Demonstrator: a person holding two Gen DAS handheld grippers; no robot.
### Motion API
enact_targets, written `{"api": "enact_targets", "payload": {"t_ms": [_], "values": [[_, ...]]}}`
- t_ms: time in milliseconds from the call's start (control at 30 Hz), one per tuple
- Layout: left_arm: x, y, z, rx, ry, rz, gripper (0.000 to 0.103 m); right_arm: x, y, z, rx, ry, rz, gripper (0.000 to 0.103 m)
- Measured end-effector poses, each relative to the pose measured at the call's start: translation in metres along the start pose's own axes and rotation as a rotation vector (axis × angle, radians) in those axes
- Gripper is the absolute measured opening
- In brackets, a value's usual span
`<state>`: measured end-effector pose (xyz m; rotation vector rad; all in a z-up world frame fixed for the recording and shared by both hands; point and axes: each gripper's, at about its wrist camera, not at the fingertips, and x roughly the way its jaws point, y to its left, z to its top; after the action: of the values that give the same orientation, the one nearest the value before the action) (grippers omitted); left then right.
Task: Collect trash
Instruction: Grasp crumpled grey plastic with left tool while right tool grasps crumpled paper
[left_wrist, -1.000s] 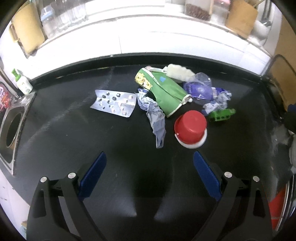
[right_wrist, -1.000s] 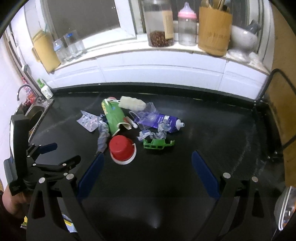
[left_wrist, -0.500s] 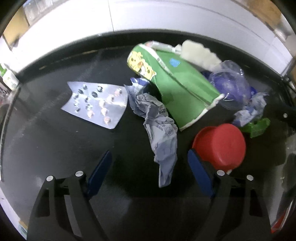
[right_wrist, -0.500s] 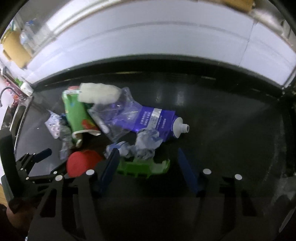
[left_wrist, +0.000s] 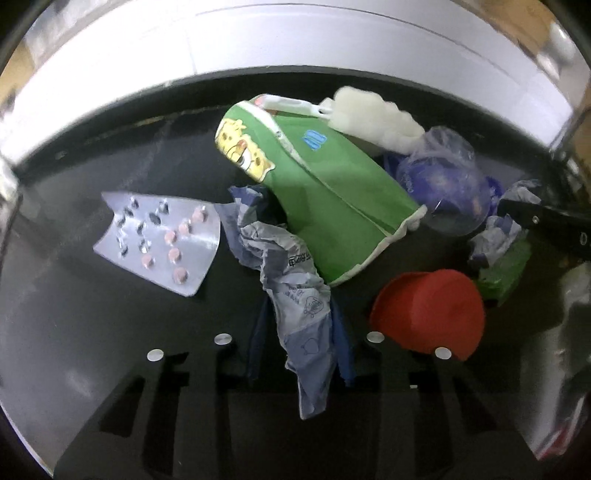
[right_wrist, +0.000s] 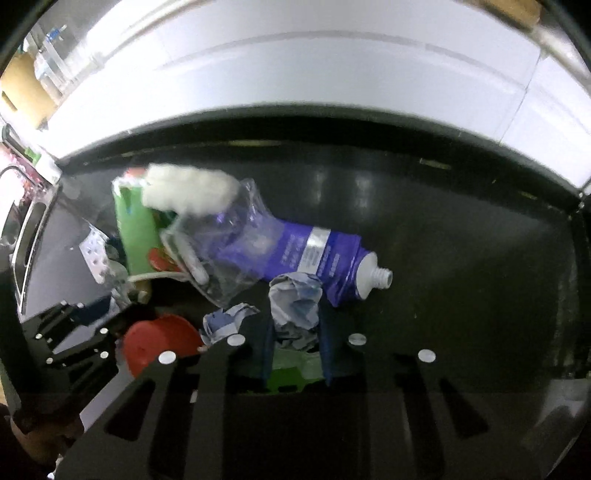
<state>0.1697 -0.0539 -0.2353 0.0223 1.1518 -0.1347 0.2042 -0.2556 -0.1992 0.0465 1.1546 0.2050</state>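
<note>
Trash lies heaped on the black counter (left_wrist: 74, 314). My left gripper (left_wrist: 298, 308) is closing, and its blue pads pinch the lower end of a crumpled grey-blue wrapper (left_wrist: 291, 266). That wrapper lies against a green carton (left_wrist: 332, 192). My right gripper (right_wrist: 295, 323) is also closing, its pads pressing a crumpled paper wad (right_wrist: 295, 299). A green plastic piece (right_wrist: 288, 365) sits under the wad. A red lid (left_wrist: 428, 310) rests between the two grippers.
A pill blister pack (left_wrist: 162, 240) lies left of the wrapper. White foam (right_wrist: 188, 188), a clear bag (right_wrist: 229, 251) and a purple tube (right_wrist: 314, 247) lie behind. A second paper scrap (right_wrist: 225, 321) is beside the red lid. A sink (right_wrist: 29, 229) sits far left, with a white wall behind the counter.
Both grippers came down and forward onto the pile. Both went from wide open to closed, the left on the wrapper, the right on the paper wad.
</note>
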Motion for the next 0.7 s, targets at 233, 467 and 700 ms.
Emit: {"api": "enact_targets", "payload": {"t_ms": [233, 467, 700], "values": [[-0.043, 0.003, -0.002, 0.012, -0.052, 0.005, 0.028, -0.045, 0.005, -0.001, -0.018, -0.083, 0.001, 0.02], [-0.09, -0.004, -0.018, 0.033, -0.1, 0.028, 0.028, -0.089, 0.018, -0.018, -0.055, -0.139, -0.006, 0.02], [-0.126, -0.013, -0.048, 0.046, -0.135, 0.037, 0.028, -0.12, 0.036, -0.044, -0.086, -0.175, -0.002, 0.02]]}}
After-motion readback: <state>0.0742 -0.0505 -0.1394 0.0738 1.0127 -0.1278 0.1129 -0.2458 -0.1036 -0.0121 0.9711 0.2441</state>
